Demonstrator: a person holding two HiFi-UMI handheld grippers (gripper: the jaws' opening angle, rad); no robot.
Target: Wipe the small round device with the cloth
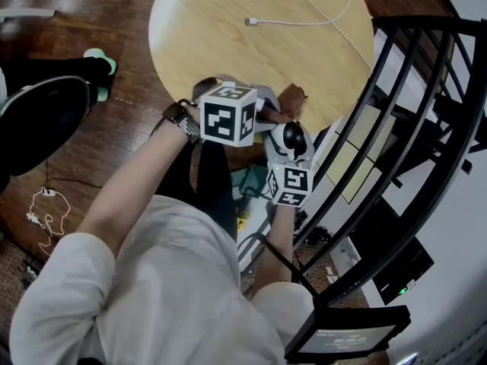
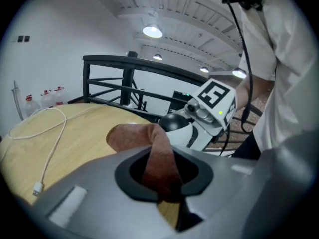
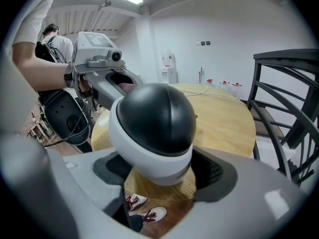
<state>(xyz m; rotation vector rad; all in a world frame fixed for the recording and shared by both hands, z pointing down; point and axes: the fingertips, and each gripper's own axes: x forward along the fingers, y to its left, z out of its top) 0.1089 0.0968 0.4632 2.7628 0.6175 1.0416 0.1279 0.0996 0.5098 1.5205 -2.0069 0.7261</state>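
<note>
**Device held off the worktop's rim, cloth close beside it**

The round wooden worktop [image 1: 251, 59] fills the top of the head view, with a black railing [image 1: 426, 120] at its 3 o'clock. The small round device [image 3: 154, 123], white with a black dome, does not rest on the worktop. It is held in the air at the 6 o'clock rim, and the right gripper view shows floor and shoes beneath it. A slip here would likely send it past the rim to the floor. Its shell looks smooth and curved, so sideways pressure from a wiping stroke could roll it out of the grip. The brown cloth [image 2: 149, 146] is held by 1 narrow end only. A hard drag across the dome could pull it free, or the loose fold may skate over without cleaning. The white cable [image 1: 319, 17] lies well apart at the worktop's 12 o'clock and looks like no hazard.

The right gripper [image 3: 157, 178] has its 2 fingers spread wide, clamped on the device's white lower half with the dome facing up. The left gripper [image 2: 162, 188] has its fingers almost together, pinching the cloth strip. The cloth's free end flops toward 12 o'clock in that view, just beside the device. Whether cloth and dome touch cannot be told.
</note>
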